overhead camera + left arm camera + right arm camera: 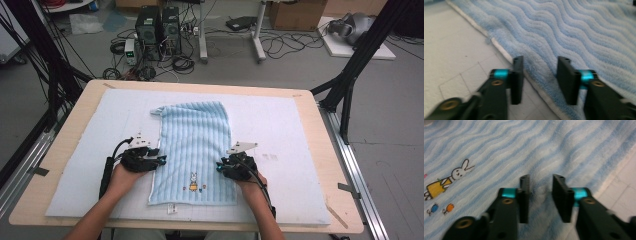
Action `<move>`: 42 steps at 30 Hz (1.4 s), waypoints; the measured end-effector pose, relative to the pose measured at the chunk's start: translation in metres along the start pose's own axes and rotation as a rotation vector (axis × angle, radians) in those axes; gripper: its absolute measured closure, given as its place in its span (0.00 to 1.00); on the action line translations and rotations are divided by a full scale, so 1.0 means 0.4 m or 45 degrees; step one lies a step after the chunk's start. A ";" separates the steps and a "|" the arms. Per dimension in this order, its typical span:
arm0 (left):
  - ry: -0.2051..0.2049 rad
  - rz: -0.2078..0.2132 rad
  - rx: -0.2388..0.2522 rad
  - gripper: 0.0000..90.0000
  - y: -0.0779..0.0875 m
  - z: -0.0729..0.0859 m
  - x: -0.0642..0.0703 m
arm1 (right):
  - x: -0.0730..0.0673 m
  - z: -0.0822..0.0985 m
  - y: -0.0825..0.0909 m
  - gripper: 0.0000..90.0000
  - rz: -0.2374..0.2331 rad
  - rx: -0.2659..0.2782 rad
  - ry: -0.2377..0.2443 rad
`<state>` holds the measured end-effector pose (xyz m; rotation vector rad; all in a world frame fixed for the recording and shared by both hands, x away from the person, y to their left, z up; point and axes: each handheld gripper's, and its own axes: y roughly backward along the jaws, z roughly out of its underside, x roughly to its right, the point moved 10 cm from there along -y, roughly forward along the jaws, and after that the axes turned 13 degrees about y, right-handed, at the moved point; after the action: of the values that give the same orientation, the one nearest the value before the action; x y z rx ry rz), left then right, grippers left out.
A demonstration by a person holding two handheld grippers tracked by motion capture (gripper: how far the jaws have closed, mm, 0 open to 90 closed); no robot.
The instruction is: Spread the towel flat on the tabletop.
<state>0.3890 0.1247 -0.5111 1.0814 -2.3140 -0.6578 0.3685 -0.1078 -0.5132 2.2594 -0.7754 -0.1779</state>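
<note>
The light, limp blue towel (195, 150) lies flat on the bench's white mat (280, 130), best pinched at its side hems, where the left tool (161, 159) and right tool (218, 166) stand open, gripping nothing.

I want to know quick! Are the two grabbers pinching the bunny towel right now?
Left gripper: open, jaws astride the towel edge, not pinching.
Right gripper: open, over the towel, not pinching.

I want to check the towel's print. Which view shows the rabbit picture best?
The right gripper view: the rabbit picture lies large and sharp on the blue towel, left of the right tool. The high view shows it tiny. The left gripper view has plain towel ribs and edge.
</note>
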 end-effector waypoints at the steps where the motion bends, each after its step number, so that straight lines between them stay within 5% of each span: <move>1: 0.000 0.000 0.000 0.81 0.000 0.000 0.000 | -0.003 0.001 0.002 0.87 -0.008 -0.004 0.005; 2: -0.024 0.039 -0.016 0.93 0.005 0.007 0.015 | -0.008 0.002 0.003 0.92 -0.022 -0.011 0.008; 3: -0.032 0.045 -0.019 0.95 0.008 0.011 0.019 | -0.016 0.002 0.005 0.93 -0.043 -0.011 0.015; 9: 0.024 0.127 -0.024 0.95 0.048 0.047 0.040 | -0.050 0.010 0.020 0.94 -0.132 -0.004 0.030; 25: 0.007 0.244 -0.096 0.94 0.173 0.157 0.083 | -0.199 0.036 0.083 0.89 -0.392 -0.011 0.104; 28: 0.056 0.239 -0.052 0.76 0.179 0.136 0.078 | -0.187 0.010 0.087 0.68 -0.356 0.060 0.062; 33: 0.101 0.190 0.082 0.58 0.177 0.057 0.041 | -0.102 -0.039 0.066 0.56 -0.139 0.139 0.009; 35: 0.127 0.172 0.118 0.58 0.169 0.030 0.025 | -0.080 -0.042 0.042 0.59 -0.080 0.110 0.010; 38: 0.160 0.158 0.142 0.58 0.156 0.007 0.004 | -0.076 -0.030 0.006 0.70 -0.068 0.025 0.035; 42: 0.178 0.146 0.145 0.59 0.145 0.002 -0.010 | -0.110 -0.019 -0.001 0.95 -0.151 -0.013 0.109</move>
<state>0.3585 0.1608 -0.4774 1.0022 -2.2949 -0.3986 0.3357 -0.0774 -0.5124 2.2889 -0.5947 -0.1400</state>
